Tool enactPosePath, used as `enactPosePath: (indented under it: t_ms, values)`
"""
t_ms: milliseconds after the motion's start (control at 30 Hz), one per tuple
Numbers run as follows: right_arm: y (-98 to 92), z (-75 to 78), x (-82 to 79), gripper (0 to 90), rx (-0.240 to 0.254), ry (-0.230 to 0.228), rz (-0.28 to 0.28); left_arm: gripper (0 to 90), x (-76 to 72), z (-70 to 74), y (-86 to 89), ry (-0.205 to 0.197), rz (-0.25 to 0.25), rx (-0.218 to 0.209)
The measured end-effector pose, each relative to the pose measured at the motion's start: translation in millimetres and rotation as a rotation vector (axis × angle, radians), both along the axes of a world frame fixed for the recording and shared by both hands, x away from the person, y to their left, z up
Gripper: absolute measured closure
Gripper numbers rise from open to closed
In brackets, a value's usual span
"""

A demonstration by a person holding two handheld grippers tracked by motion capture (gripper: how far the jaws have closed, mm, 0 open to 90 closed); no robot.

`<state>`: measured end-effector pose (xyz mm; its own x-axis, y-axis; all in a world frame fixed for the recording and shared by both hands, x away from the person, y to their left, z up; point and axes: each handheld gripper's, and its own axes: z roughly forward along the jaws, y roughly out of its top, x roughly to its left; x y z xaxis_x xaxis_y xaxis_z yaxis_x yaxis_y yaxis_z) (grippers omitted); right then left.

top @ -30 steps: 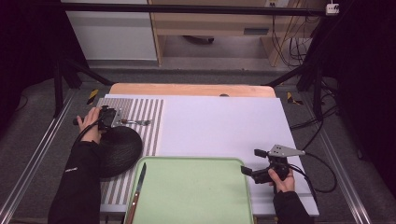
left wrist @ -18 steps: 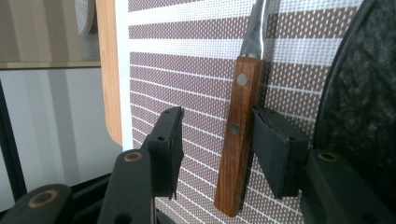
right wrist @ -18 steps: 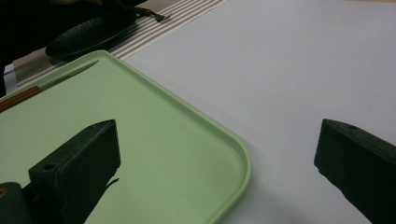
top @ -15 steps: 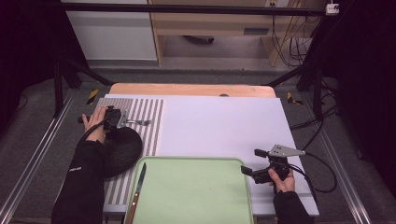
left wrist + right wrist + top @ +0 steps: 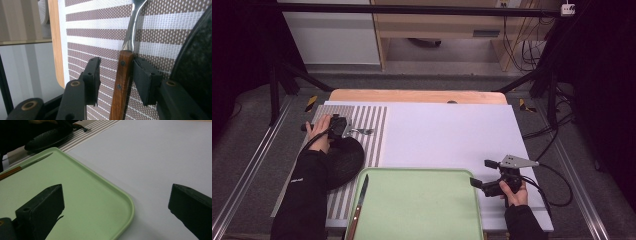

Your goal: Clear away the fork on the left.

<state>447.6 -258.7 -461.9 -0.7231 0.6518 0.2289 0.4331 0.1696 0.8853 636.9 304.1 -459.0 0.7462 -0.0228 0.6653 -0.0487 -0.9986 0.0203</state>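
The desk (image 5: 447, 135) has a white top, a wooden far edge and grey floor around it. On its striped mat (image 5: 372, 125) lies the fork (image 5: 125, 75), its wooden handle between the left tool's (image 5: 116, 77) closing jaws, one pad touching, the other apart. The right tool (image 5: 116, 205) gapes empty over the green tray (image 5: 100, 202).

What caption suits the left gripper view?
Left gripper, jaws closing, straddles a fork's wooden handle on the striped mat.
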Motion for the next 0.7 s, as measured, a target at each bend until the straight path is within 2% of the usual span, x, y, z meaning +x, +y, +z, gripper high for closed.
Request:
enactPosePath:
  t_ms: [167, 267, 433, 600, 700]
  values:
    - [0.0, 0.0, 0.1, 0.9, -0.001, 0.000, 0.001, 59.1, 1.8, -0.9, -0.6, 0.015, -0.010, -0.005]
    - [-0.2, 0.1, 0.1, 0.9, -0.001, 0.000, 0.001, 61.5, 2.7, -1.1, -2.5, 0.028, -0.022, 0.019]
    - [0.0, -0.2, 0.2, 0.9, -0.002, 0.000, 0.001, 66.6, 2.5, -1.7, -1.6, 0.048, -0.030, 0.018]
    - [0.1, -0.2, 0.0, 0.9, -0.001, 0.001, 0.002, 72.6, 2.8, -2.0, 2.3, 0.066, -0.024, -0.022]
    - [0.1, -0.2, 0.0, 0.9, -0.003, 0.002, 0.001, 73.9, 2.1, -2.3, 2.8, 0.062, -0.026, -0.021]
